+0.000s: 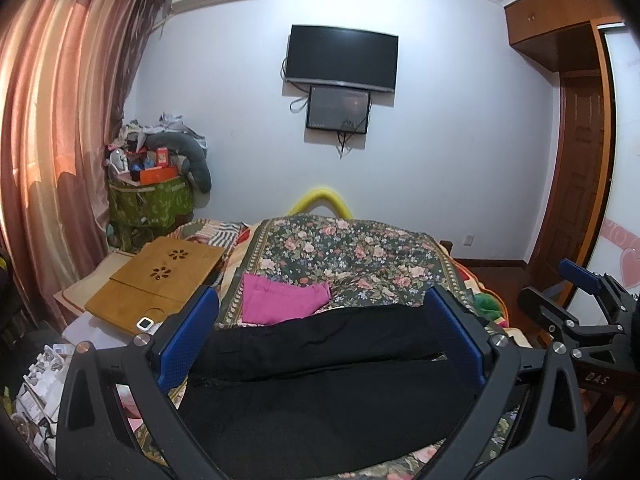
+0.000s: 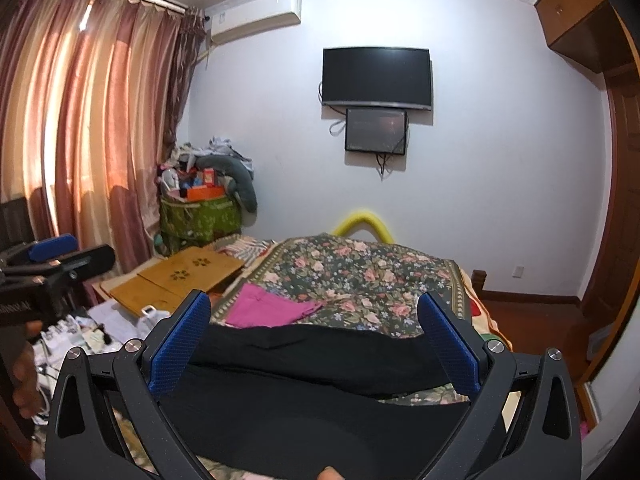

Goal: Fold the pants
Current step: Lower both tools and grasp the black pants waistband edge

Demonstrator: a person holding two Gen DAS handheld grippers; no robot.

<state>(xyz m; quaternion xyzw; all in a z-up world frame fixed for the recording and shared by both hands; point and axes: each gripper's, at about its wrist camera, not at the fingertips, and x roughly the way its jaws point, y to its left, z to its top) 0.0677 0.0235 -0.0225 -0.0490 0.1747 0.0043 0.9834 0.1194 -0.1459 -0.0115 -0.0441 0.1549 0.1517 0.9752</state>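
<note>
Both claws hang wide apart and hold nothing — the left claw (image 1: 324,332) and right claw (image 2: 316,336) hover over the black pants (image 1: 320,368), which lie across the floral bed (image 1: 352,252). A pink garment (image 1: 280,300) lies at 11 o'clock of the pants — just beyond them.

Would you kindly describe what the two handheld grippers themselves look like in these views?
Both the left gripper and right gripper share one design: matte black angular arms with triangular cut-outs, round silver pivot bolts, and two fingers faced with blue dotted-texture pads. Pale lettering marks the right gripper's body in the left wrist view. No cables or sleeves show.
</note>
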